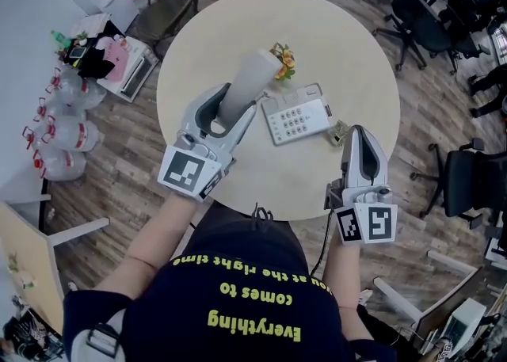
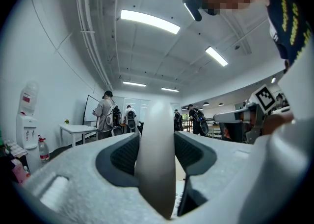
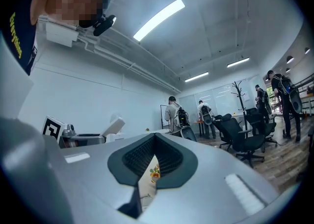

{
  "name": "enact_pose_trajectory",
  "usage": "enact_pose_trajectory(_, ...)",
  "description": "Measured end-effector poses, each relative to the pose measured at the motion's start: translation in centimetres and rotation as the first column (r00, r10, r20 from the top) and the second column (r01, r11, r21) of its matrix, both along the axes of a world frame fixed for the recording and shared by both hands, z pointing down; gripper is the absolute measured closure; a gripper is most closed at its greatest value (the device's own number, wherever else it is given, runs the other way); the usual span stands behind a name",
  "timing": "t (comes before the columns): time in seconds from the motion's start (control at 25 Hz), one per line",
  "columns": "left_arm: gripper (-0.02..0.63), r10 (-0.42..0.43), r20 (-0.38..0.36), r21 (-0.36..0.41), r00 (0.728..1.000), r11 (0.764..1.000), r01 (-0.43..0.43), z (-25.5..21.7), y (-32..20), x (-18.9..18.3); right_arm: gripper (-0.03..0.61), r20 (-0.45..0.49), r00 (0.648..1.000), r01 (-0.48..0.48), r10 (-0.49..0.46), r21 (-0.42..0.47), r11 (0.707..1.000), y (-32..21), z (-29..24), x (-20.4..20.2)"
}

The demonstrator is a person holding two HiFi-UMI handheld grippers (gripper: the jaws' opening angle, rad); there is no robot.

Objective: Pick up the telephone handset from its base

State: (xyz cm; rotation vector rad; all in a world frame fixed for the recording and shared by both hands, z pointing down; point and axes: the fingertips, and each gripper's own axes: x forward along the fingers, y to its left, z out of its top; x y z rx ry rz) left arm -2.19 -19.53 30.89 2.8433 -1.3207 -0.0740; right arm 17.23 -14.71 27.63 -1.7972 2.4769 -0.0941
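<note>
The pale grey telephone handset [image 1: 249, 81] is lifted off its base and tilts up and away, with my left gripper [image 1: 232, 104] shut on its lower part. In the left gripper view the handset [image 2: 156, 159] stands upright between the two dark pads, which press on both its sides. The white base [image 1: 297, 117] with its keypad lies on the round table [image 1: 348, 51], just right of the handset. My right gripper [image 1: 358, 132] hovers at the base's right end, shut with nothing in it. In the right gripper view its pads [image 3: 169, 161] meet at the tips.
A small flower arrangement [image 1: 283, 59] stands behind the base. A dark chair [image 1: 170, 0] sits at the table's far left, and office chairs [image 1: 420, 20] stand at the right. Water bottles [image 1: 59, 127] and a cluttered cart line the left wall. People stand far across the room.
</note>
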Motion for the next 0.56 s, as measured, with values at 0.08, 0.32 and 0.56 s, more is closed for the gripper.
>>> enact_pose_trajectory(0.08, 0.39, 0.001, 0.002, -0.003, 1.0, 1.0, -0.001, 0.06, -0.06, 0.03, 0.566, 0.002, 1.0, 0.0, 0.0, -0.002, 1.0, -0.07, 0.01, -0.01)
enact_pose_trajectory(0.32, 0.391, -0.002, 0.004, -0.009, 1.0, 1.0, 0.002, 0.38, -0.23, 0.17, 0.566, 0.006, 1.0, -0.001, 0.001, -0.007, 1.0, -0.25, 0.39, 0.15)
enact_pose_trajectory(0.56, 0.39, -0.002, 0.008, -0.012, 1.0, 1.0, 0.002, 0.84, -0.68, 0.36, 0.566, 0.012, 1.0, 0.0, 0.0, -0.011, 1.0, -0.75, 0.85, 0.21)
